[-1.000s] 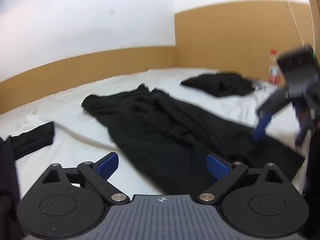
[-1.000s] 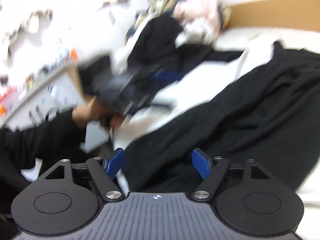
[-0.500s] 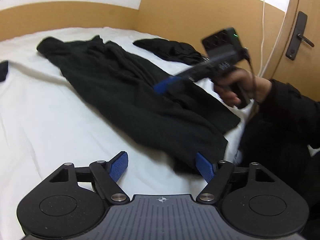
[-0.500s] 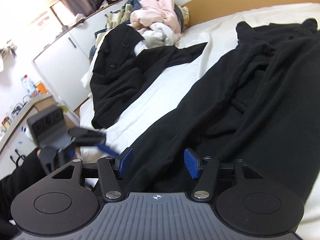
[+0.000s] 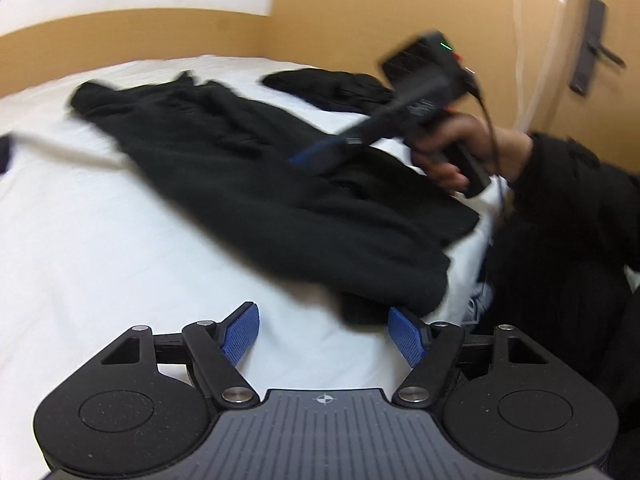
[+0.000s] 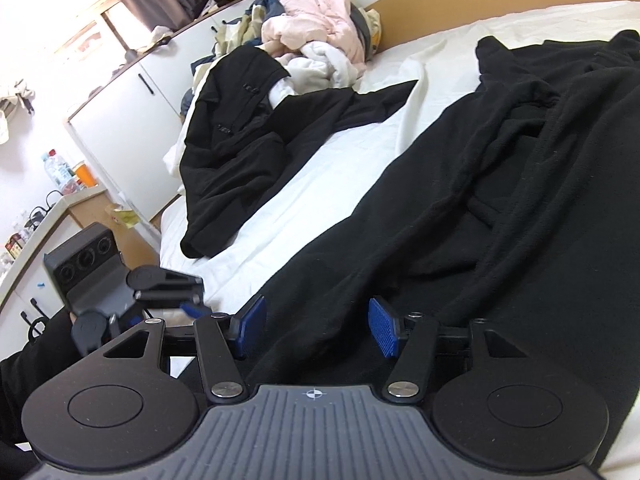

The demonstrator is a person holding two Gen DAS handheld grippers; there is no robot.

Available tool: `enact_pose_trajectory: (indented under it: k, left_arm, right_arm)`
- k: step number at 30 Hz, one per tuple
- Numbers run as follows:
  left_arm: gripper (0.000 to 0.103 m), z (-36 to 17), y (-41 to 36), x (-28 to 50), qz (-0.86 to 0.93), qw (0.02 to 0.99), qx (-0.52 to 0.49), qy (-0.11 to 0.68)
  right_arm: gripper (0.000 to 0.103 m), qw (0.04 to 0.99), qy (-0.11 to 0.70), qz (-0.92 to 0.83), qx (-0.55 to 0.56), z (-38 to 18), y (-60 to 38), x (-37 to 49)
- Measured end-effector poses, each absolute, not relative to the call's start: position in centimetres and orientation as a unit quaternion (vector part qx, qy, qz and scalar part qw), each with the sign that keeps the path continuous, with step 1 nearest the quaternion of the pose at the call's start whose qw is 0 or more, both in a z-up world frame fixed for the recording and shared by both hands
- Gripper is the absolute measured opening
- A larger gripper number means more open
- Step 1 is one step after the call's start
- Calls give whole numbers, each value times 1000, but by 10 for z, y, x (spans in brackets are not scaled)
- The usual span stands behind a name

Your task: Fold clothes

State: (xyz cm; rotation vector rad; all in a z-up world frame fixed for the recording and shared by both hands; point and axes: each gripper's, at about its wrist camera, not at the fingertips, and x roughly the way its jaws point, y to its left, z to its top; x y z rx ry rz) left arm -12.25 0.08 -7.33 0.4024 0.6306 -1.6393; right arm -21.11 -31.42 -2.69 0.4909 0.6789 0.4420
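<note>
On bed [image 6: 312,184] | black garment [image 6: 500,208] spread | no readable writing

Motion blurs the black garment [image 5: 280,184] and right claw [image 5: 316,156].

Materials and finish, both wrist views.

Black garment [image 6: 460,208]: matt cloth, soft nap, possibly fleece, though the left view is too blurred to confirm. Bedsheet [image 5: 100,240]: white cloth, smooth, lightly creased, matt. Right gripper [image 6: 316,326]: matt black plastic links, bright metal pivot pins, ribbed grey housing; blue pads [image 6: 383,330] finely gridded, rubbery-looking. Left gripper [image 5: 322,334]: same finish. Wall panel [image 5: 340,16] at 12 o'clock: tan, smooth, wood-like. Pink jacket [image 6: 320,24] at 12 o'clock: puffy cloth, faint sheen. Cabinet [image 6: 132,120] at 10 o'clock: smooth white.
</note>
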Motion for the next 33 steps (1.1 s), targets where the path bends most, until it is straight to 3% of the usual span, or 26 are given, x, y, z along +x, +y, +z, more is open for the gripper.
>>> enact_pose_trajectory:
  k: [2, 3, 4, 5, 7, 8, 9, 10, 17, 19, 21, 23, 24, 26, 30, 33]
  left_arm:
    - [72, -74, -11, -132, -714, 621, 188, 264]
    - [72, -75, -16, -135, -713, 622, 192, 261]
    - [70, -75, -18, -136, -712, 623, 195, 258]
    - [66, -75, -20, -137, -712, 624, 194, 257]
    - [27, -73, -19, -135, -717, 621, 176, 264]
    - [17, -71, -18, -134, -720, 620, 168, 265]
    - [16, -70, -15, -134, -724, 617, 166, 261]
    - [9, -69, -12, -135, -729, 612, 163, 257]
    - [7, -40, 41, -114, -753, 598, 97, 255]
    - [10, -29, 53, -110, -778, 571, 40, 260]
    - [25, -17, 62, -113, -785, 578, -10, 222]
    - [76, -9, 57, -115, -761, 619, -15, 193]
    - [82, -9, 49, -115, -740, 647, 3, 185]
    - [84, -18, 25, -114, -699, 685, 58, 195]
    - [87, -41, -21, -135, -652, 706, 205, 186]
    - [87, -43, -27, -149, -680, 684, 224, 143]
  right_arm:
    - [55, 891, 330, 214, 227, -27, -309, -210]
    - [43, 893, 331, 212, 219, -26, -306, -210]
    - [3, 897, 330, 208, 206, -25, -303, -211]
    - [4, 902, 329, 203, 194, -23, -299, -211]
    - [4, 905, 325, 207, 183, -20, -296, -211]
    - [4, 907, 321, 207, 179, -19, -295, -211]
    - [4, 908, 320, 205, 174, -18, -294, -211]
    - [4, 909, 320, 205, 173, -18, -294, -211]
    - [4, 919, 309, 162, 182, -16, -313, -219]
    - [4, 918, 326, 145, 171, -25, -315, -219]
    - [5, 911, 344, 151, 169, -36, -314, -218]
    - [18, 904, 343, 174, 185, -41, -317, -220]
    - [24, 903, 337, 184, 190, -39, -319, -224]
    - [47, 907, 327, 188, 186, -31, -325, -232]
    - [49, 926, 312, 185, 103, -6, -326, -268]
    - [48, 912, 327, 241, 53, 5, -323, -304]
